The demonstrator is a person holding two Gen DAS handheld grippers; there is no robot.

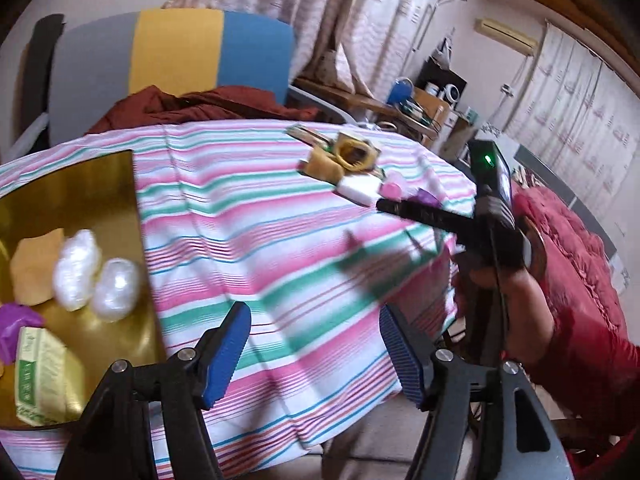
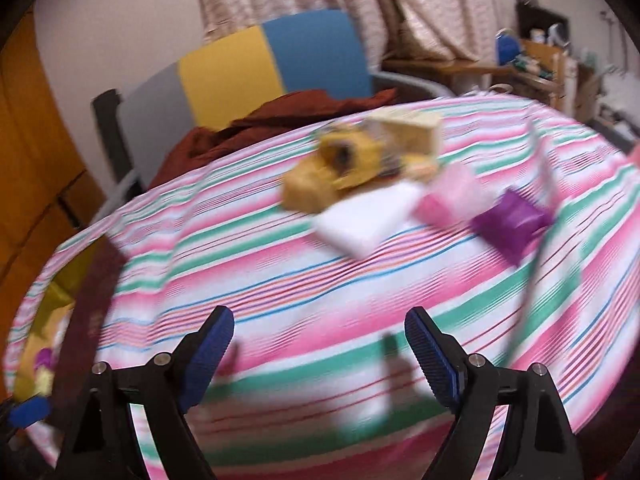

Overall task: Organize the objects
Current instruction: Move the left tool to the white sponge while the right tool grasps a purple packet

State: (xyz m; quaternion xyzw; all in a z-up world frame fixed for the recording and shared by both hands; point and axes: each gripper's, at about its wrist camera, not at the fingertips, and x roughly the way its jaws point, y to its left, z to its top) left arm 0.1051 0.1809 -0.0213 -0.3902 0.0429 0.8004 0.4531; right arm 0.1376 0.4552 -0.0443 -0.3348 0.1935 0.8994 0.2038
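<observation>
Striped cloth, pink, green and white, covers the table in both views.

Far left, near edge: gold tray lying on the cloth. It holds a tan block, two white wrapped bundles touching one another, a purple piece and a pale green-printed packet nearest the camera.

Near centre: left hand-held gripper, blue pads well apart, nothing between them, over bare cloth just right of the tray.

Far centre to right: a loose cluster of unsorted objects, well apart from the tray. Left to right in the right wrist view: tan block, yellow ring-shaped item with a cream box behind it, white block, pink packet, purple packet. Blur hides finer detail.

Right: right hand-held gripper, pads spread wide and empty, over bare cloth short of the cluster. In the left wrist view its black body is held by a hand in a red sleeve.

Far background: chair back in grey, yellow and blue, with dark red fabric heaped against it.
</observation>
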